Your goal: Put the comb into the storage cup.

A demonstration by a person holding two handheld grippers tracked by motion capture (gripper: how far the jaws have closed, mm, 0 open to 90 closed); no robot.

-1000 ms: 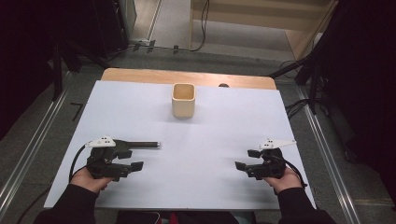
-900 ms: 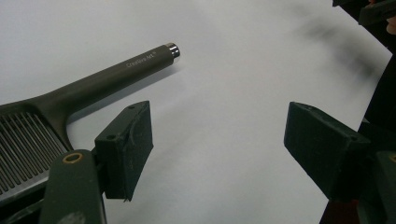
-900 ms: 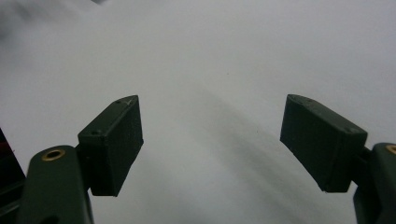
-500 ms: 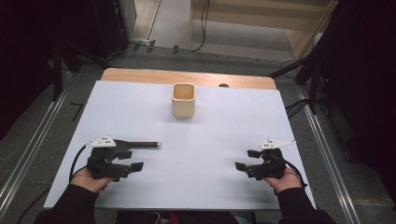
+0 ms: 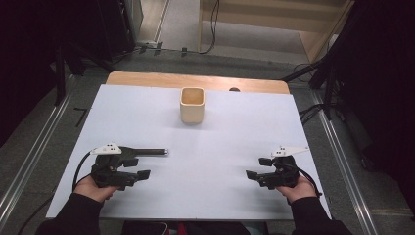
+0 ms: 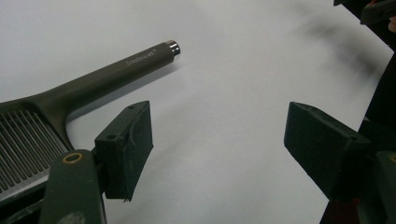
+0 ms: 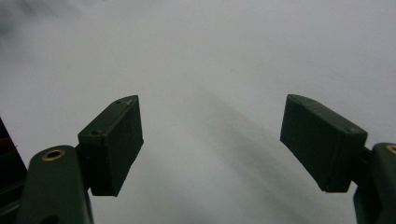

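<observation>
In the left gripper view, the dark tool (image 6: 100, 77) is cut off by the left edge, so its ribbed head is seen only in part, and the small print on its handle is too blurred to be read. In the high view, most of the same tool (image 5: 147, 152) is hidden under the left gripper (image 5: 142, 169). The inside of the cup (image 5: 192, 105) cannot be judged. A small dark spot (image 5: 234, 89) at the far table edge is possibly a hole.

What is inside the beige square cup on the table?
In the high view, the beige cup stands open; its upper inner walls look bare. Its bottom is hidden by the front wall, so contents are unknown.
</observation>
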